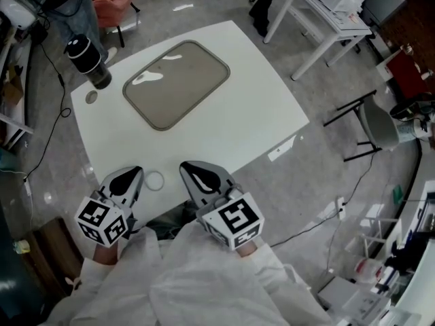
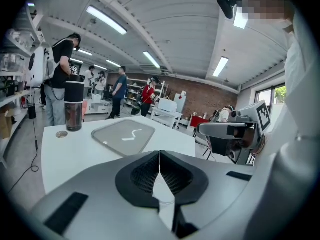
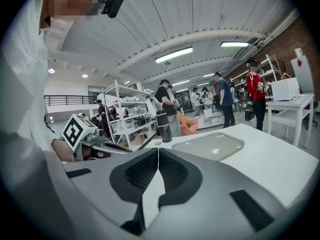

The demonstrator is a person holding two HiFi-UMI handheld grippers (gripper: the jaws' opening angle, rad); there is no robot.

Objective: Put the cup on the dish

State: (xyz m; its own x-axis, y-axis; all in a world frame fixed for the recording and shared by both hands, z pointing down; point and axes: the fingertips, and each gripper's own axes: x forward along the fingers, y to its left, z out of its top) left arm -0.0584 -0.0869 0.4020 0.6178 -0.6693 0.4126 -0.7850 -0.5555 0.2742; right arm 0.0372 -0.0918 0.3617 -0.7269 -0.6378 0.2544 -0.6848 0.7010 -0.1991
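Here left hand-held gripper [image 1: 134, 174] and right hand-held gripper [image 1: 190, 170], clenched, sit far from cup [image 1: 89, 60].

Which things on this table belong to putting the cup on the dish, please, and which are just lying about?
For the job: cup, standing off the dish; left gripper and right gripper, both shut, empty.
Lying about: small disc beside the cup; clear ring by the left gripper.
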